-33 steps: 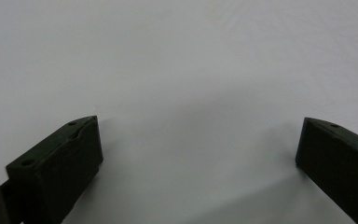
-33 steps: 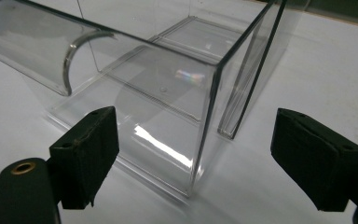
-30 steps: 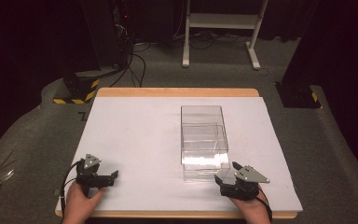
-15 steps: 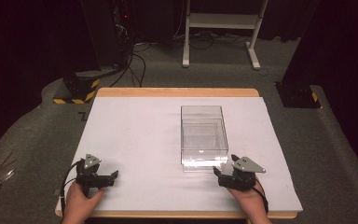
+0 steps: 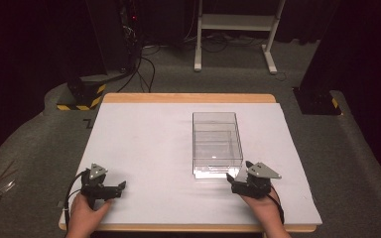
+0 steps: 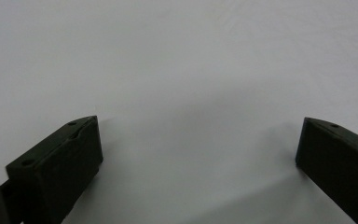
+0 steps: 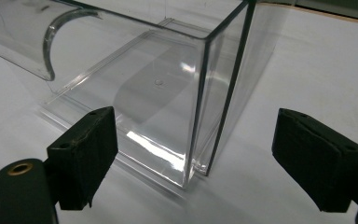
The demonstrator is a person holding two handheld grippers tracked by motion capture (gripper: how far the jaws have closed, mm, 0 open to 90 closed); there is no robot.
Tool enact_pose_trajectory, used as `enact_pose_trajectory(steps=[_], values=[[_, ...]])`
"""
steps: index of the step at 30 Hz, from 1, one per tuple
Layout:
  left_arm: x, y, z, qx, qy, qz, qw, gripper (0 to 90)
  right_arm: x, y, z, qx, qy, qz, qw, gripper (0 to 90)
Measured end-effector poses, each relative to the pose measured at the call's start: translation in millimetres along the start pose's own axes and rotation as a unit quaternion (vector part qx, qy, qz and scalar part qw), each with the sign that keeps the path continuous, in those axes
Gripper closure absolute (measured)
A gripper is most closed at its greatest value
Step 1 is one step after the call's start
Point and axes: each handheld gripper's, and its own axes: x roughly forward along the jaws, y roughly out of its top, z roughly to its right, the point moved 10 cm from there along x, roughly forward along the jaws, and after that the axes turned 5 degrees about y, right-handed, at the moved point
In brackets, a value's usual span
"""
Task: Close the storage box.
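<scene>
A white-topped table (image 5: 144,144) is set on grey carpet in a dark room. One clear box (image 5: 217,144) is seen right of centre; two grippers, left (image 5: 121,187) and right (image 5: 230,181), are held wide open, the right just beside its near corner.

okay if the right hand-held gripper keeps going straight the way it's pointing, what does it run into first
Most likely the near corner of the clear plastic box, which stands between the open jaws of the right hand-held gripper. Depth is hard to judge, but nothing else lies in between.
</scene>
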Motion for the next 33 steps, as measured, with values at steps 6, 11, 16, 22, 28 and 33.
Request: enact_pose_trajectory(steps=[6,11,16,22,28,33], values=[[0.0,0.0,0.0,0.0,0.0,0.0,1.0,0.6,0.8,0.6,0.5,0.002,0.0,0.0,1.0,14.6],[0.0,0.0,0.0,0.0,0.0,0.0,1.0,0.6,9.2,10.0,7.3,0.006,-0.007,0.003,1.0,14.6],[0.0,0.0,0.0,0.0,0.0,0.0,1.0,0.6,14.4,14.3,11.8,0.013,-0.011,0.004,0.9999,14.6],[0.0,0.0,0.0,0.0,0.0,0.0,1.0,0.6,18.3,19.7,17.1,0.016,-0.017,0.006,0.9997,14.6],[0.0,0.1,0.0,0.0,0.0,0.0,1.0,0.6,24.6,26.9,21.0,0.02,-0.015,0.01,0.9996,13.4],[0.0,0.0,0.0,0.0,0.0,0.0,1.0,0.6,26.8,30.3,17.0,0.009,-0.014,0.01,0.9998,13.3]])
